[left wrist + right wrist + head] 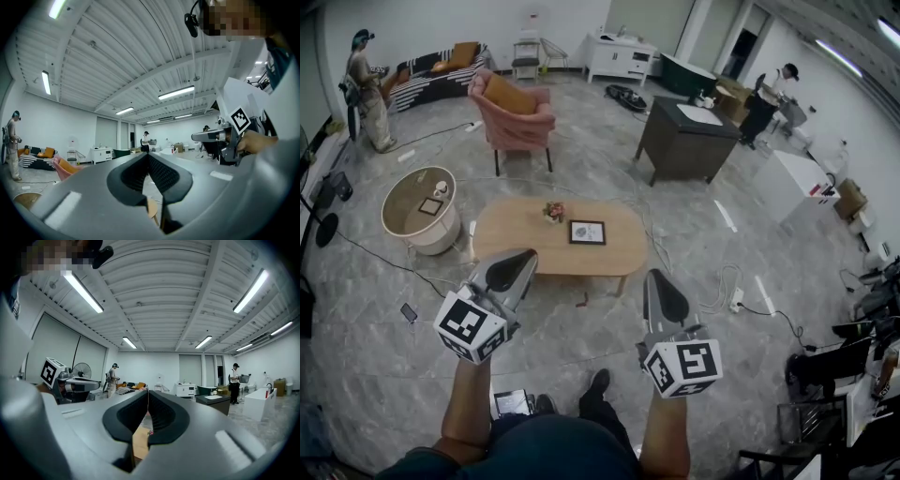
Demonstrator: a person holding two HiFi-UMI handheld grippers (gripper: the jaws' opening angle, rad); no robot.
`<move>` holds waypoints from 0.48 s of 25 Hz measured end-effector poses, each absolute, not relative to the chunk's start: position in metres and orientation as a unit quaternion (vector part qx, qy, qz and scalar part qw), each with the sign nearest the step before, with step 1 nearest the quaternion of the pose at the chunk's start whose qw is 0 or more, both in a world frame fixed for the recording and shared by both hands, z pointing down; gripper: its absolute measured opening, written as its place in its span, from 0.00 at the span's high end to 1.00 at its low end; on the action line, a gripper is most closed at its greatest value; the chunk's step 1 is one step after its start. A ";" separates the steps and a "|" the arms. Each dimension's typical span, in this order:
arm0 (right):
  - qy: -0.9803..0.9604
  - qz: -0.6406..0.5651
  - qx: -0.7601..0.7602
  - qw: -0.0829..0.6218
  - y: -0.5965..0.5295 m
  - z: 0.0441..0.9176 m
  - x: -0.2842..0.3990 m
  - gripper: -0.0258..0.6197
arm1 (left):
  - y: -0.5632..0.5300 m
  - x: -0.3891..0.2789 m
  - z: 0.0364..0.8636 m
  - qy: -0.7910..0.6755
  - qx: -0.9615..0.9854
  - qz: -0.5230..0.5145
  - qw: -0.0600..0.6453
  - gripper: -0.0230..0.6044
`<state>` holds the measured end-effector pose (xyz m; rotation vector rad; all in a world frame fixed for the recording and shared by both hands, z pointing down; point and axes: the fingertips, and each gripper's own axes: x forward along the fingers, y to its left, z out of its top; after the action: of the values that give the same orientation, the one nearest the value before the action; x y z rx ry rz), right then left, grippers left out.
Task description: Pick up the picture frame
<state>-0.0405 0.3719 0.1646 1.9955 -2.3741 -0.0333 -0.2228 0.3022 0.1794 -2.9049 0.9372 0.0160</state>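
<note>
**Approach in hand, both claws shut and empty**

The step in hand seems to be the reach toward the picture frame (587,232). It is lying flat on the oval wooden worktop (623,251), ahead of both claws and between them, with nothing touching it. The left claw (517,265) and right claw (656,284) are hanging level by the worktop's near edge, well apart from the frame. Each is showing its jaws pressed together with nothing between them. The next move is probably calling for one claw to open, drop to the frame's edge and close on it. It should be steering clear of the small flowers (553,212) sitting just beyond the frame, toward the left claw's side.
</note>
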 end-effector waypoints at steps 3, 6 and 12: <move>-0.774 -0.008 0.633 0.013 0.349 0.163 -0.027 0.94 | 0.287 -0.215 0.177 0.321 -0.946 -0.003 0.046 0.96; -0.783 -0.003 0.622 0.008 0.324 0.163 -0.011 0.94 | 0.269 -0.202 0.176 0.336 -0.940 -0.011 0.047 0.96; -0.802 0.009 0.598 0.007 0.268 0.174 0.029 0.94 | 0.227 -0.164 0.186 0.360 -0.931 -0.030 0.044 0.96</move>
<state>0.0292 0.2677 0.1736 1.8697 -2.5079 0.0288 -0.1636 0.2275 0.1855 -2.8461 1.1016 -0.0924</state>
